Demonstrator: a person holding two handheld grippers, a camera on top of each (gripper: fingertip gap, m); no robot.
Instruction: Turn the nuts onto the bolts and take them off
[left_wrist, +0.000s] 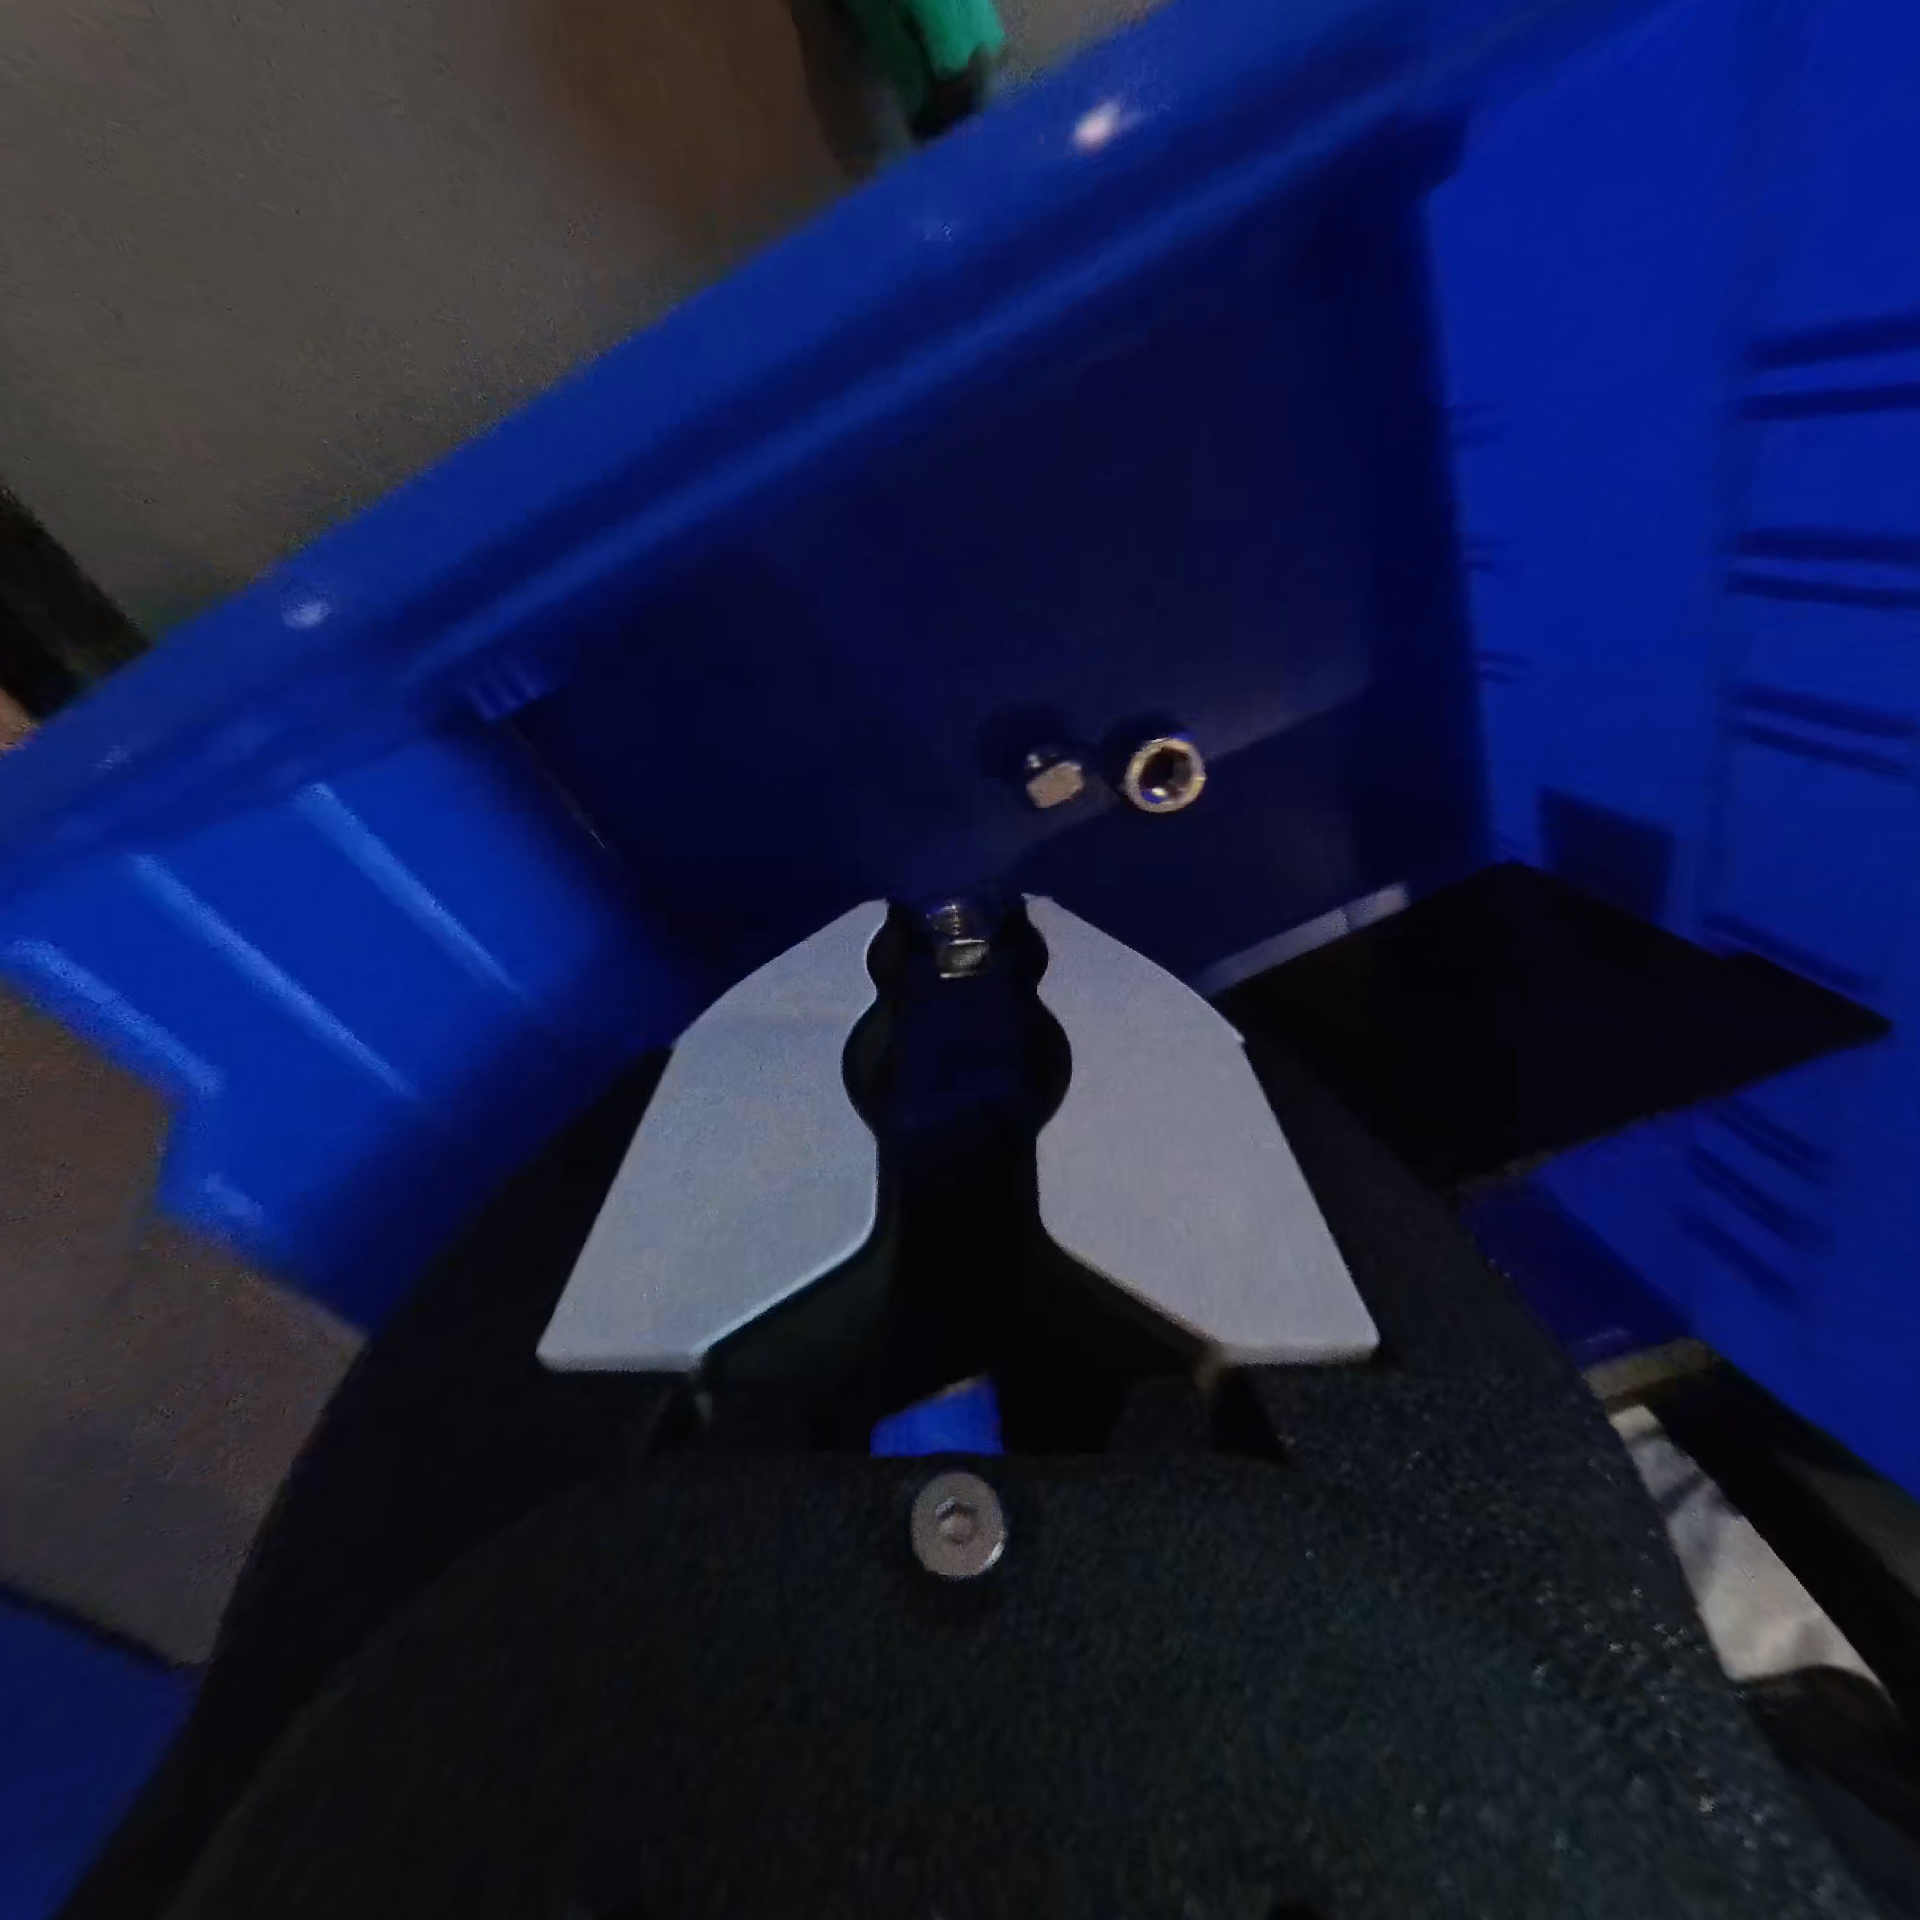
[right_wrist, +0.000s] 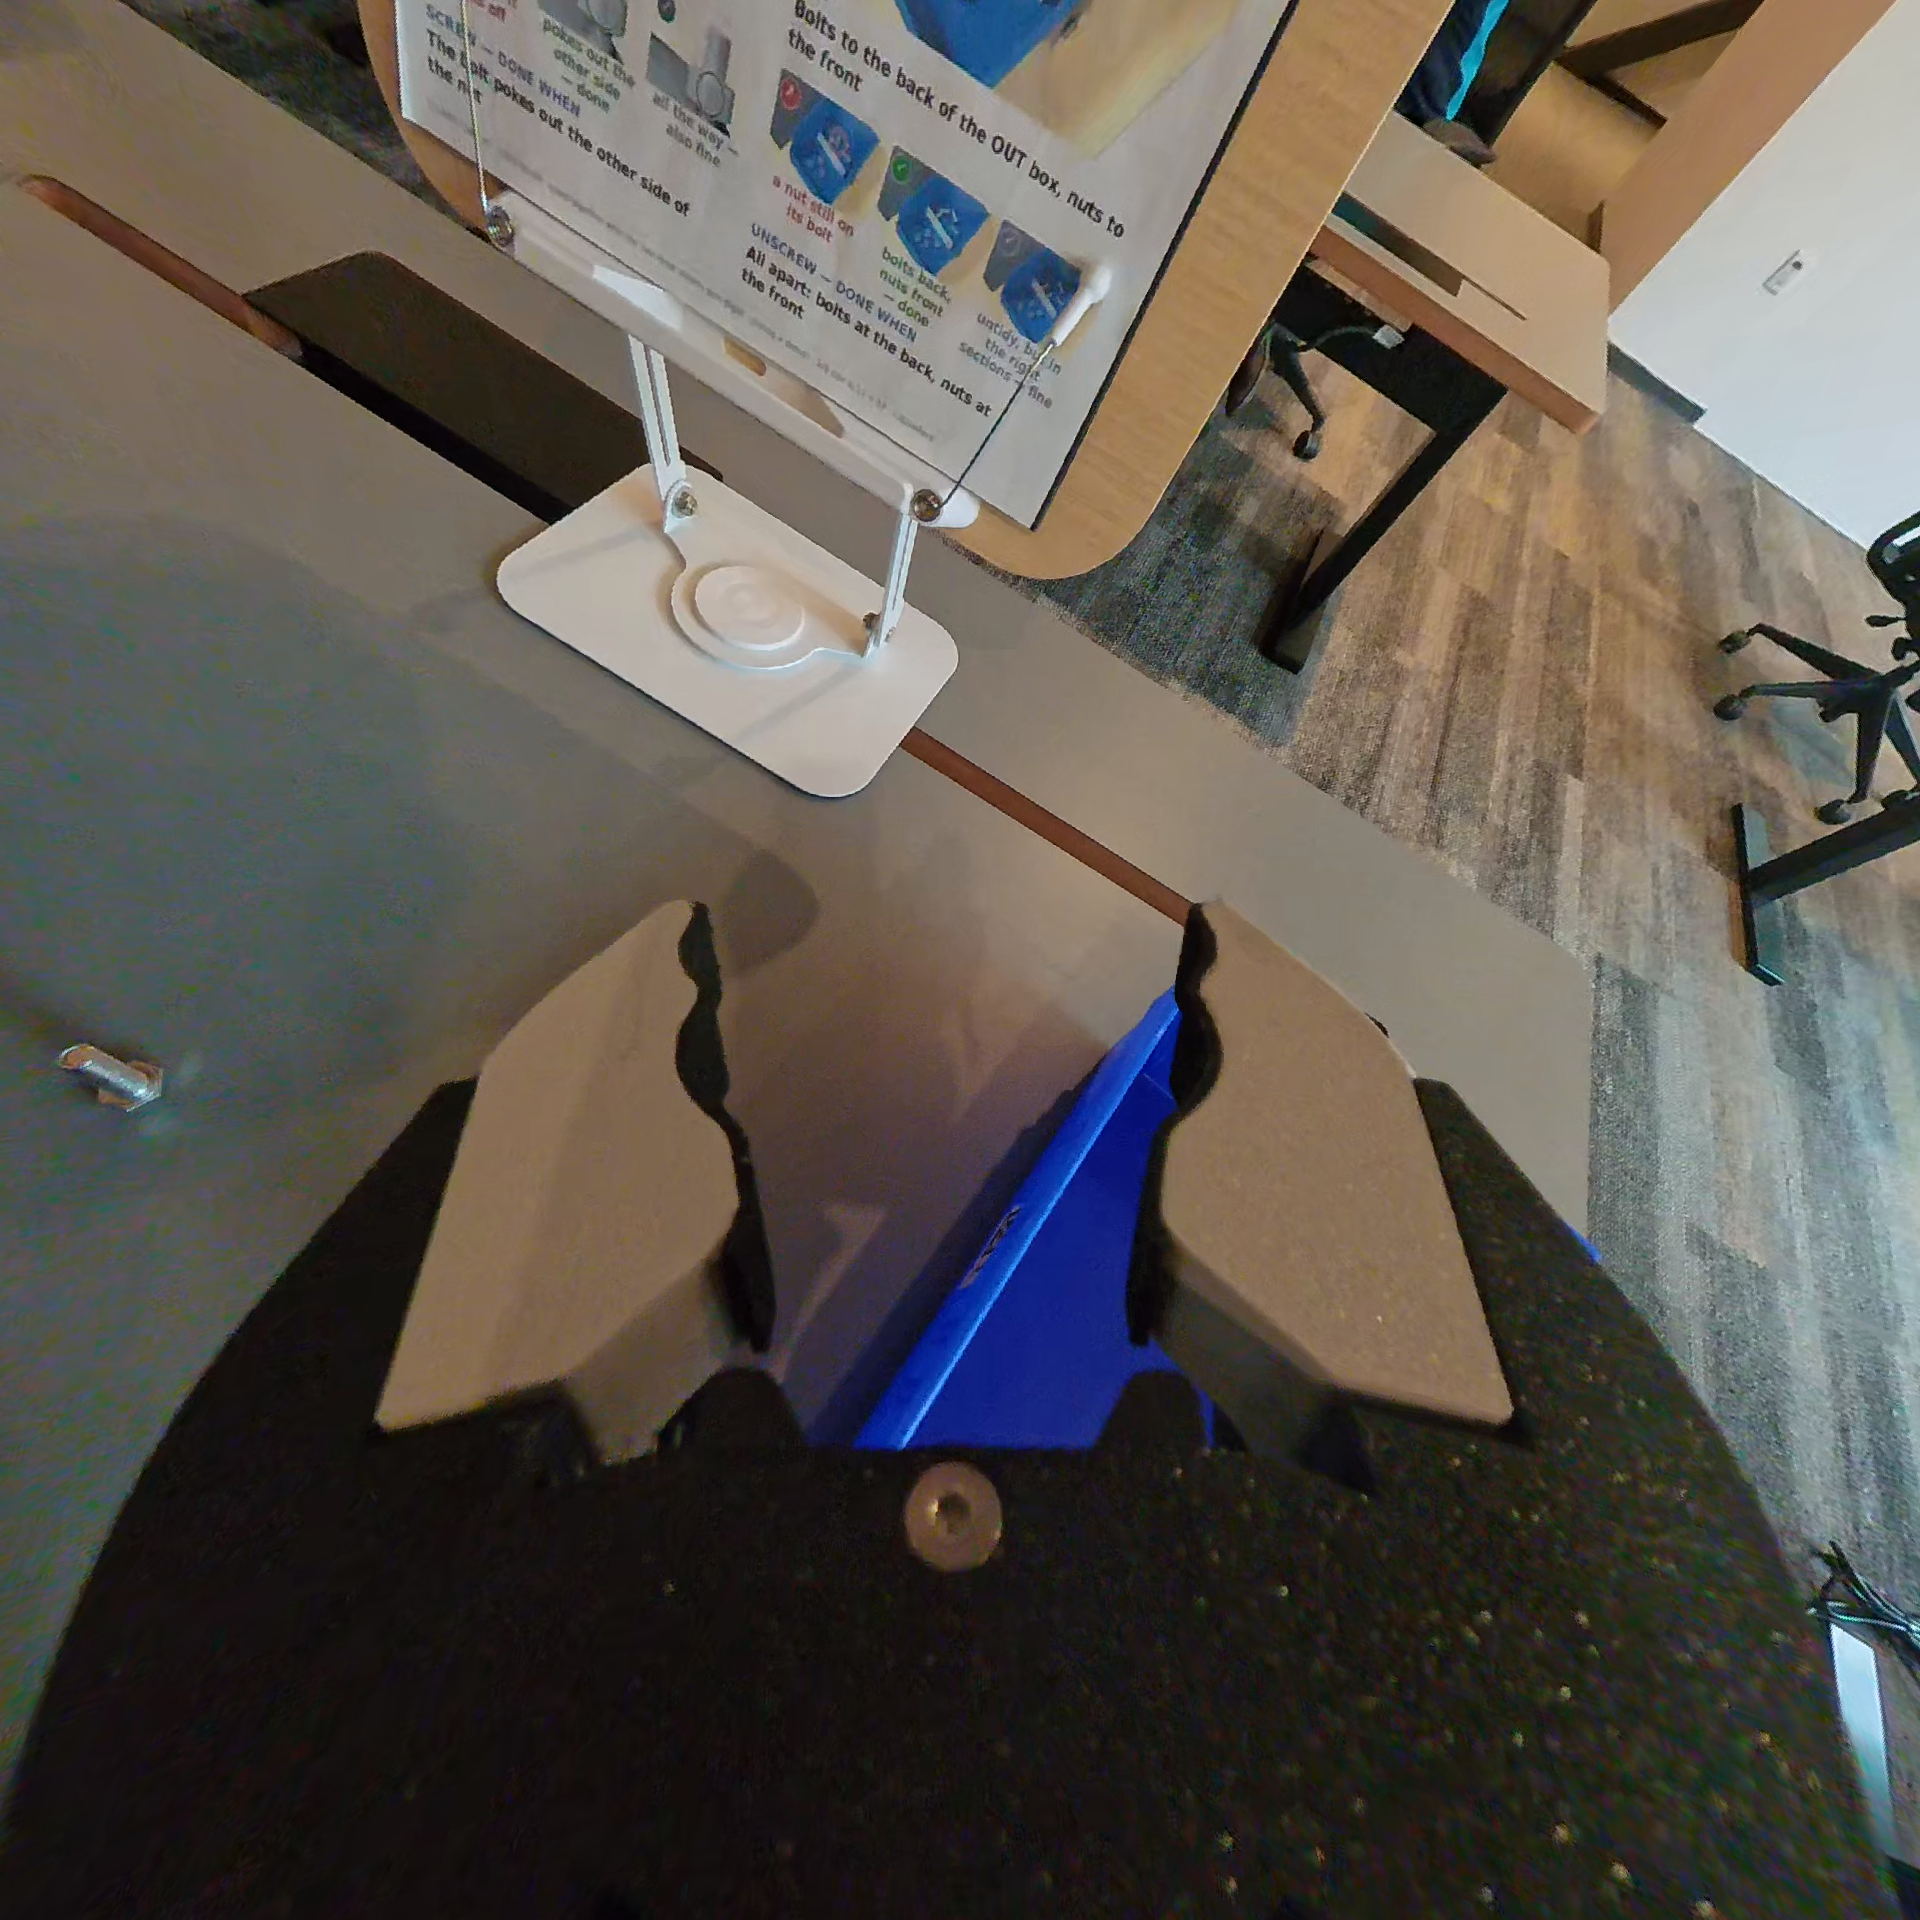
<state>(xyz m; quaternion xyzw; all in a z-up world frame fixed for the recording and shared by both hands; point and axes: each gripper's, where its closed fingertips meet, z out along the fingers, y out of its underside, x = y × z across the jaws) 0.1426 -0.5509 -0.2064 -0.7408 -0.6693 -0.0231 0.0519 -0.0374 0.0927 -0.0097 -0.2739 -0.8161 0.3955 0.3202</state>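
Observation:
In the left wrist view my left gripper (left_wrist: 958, 935) reaches into a blue bin (left_wrist: 727, 540). Its jaws are nearly together and pinch a small silver bolt with a nut on it (left_wrist: 958, 943) at the tips. Past the tips, a loose nut (left_wrist: 1055, 781) and a socket-head bolt (left_wrist: 1164, 777) lie on the bin floor. In the right wrist view my right gripper (right_wrist: 940, 935) is wide open and empty above the grey table (right_wrist: 312, 779). A blue bin (right_wrist: 1049, 1247) shows low between its fingers. A loose silver bolt (right_wrist: 112, 1075) lies on the table to the left.
A white stand (right_wrist: 727, 634) holding an instruction sheet (right_wrist: 831, 187) stands on the table ahead of the right gripper. The table edge (right_wrist: 1039, 821) runs diagonally to the right, with floor, desks and chair legs beyond. A black divider (left_wrist: 1507, 997) sits in the bin at right. The tips of one gripper are about 70 cm away from the tips of the other.

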